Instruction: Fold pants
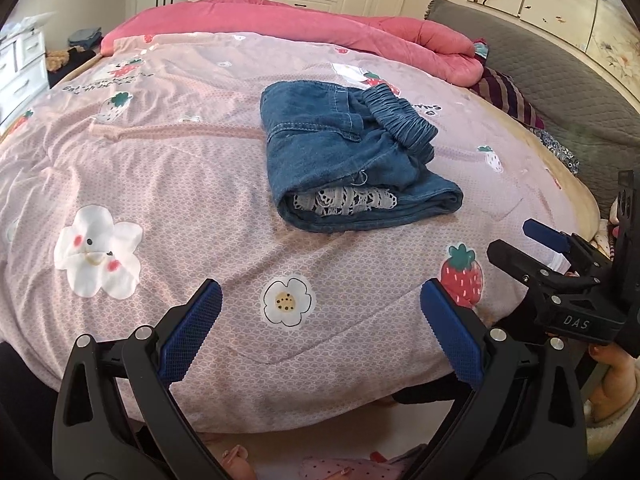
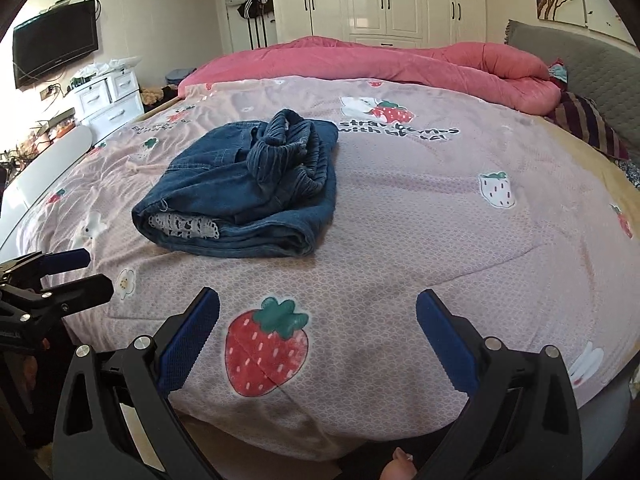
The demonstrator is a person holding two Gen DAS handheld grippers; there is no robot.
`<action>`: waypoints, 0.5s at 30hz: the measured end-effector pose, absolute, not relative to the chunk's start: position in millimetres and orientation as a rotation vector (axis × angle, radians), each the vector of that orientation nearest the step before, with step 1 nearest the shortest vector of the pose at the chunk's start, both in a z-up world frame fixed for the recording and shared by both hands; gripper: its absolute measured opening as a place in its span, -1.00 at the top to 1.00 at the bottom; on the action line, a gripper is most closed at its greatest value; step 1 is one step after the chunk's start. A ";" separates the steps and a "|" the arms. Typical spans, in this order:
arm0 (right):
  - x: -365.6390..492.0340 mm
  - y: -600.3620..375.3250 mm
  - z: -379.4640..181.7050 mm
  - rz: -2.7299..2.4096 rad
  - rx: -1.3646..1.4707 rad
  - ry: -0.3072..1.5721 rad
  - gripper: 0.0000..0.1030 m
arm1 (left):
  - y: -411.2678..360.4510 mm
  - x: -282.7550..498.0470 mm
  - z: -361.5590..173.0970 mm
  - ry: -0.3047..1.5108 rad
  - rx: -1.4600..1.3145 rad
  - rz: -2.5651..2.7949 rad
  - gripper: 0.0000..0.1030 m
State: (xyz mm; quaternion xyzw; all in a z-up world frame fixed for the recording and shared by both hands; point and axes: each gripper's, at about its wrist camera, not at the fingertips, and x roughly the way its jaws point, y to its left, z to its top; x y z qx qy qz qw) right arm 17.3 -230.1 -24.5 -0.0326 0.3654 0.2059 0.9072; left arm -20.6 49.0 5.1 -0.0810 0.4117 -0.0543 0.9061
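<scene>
folded pants (image 1: 352,156) lie mid-bed, both tongs (image 1: 320,332) (image 2: 318,336) apart, empty, near the bedspread (image 1: 160,168) edge.

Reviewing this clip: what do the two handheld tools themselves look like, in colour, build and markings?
Both match. The left tool and right tool have black plastic arms with cut-out slots and silver pivot screws, ending in two fingers faced with blue textured pads. Seen from the left wrist, the right tool's black body carries the letters "DAS". No cables show. Bare fingers hold it; no sleeve is visible.
</scene>
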 end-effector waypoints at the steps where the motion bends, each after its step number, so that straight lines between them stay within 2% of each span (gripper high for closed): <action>1: 17.4 -229.8 -24.9 0.428 -0.067 0.757 -0.91 | 48.9 -20.8 4.9 0.850 -0.168 -0.114 -0.82; 15: 18.8 -228.4 -25.2 0.421 -0.053 0.765 -0.91 | 45.7 -23.8 5.9 0.836 -0.157 -0.100 -0.82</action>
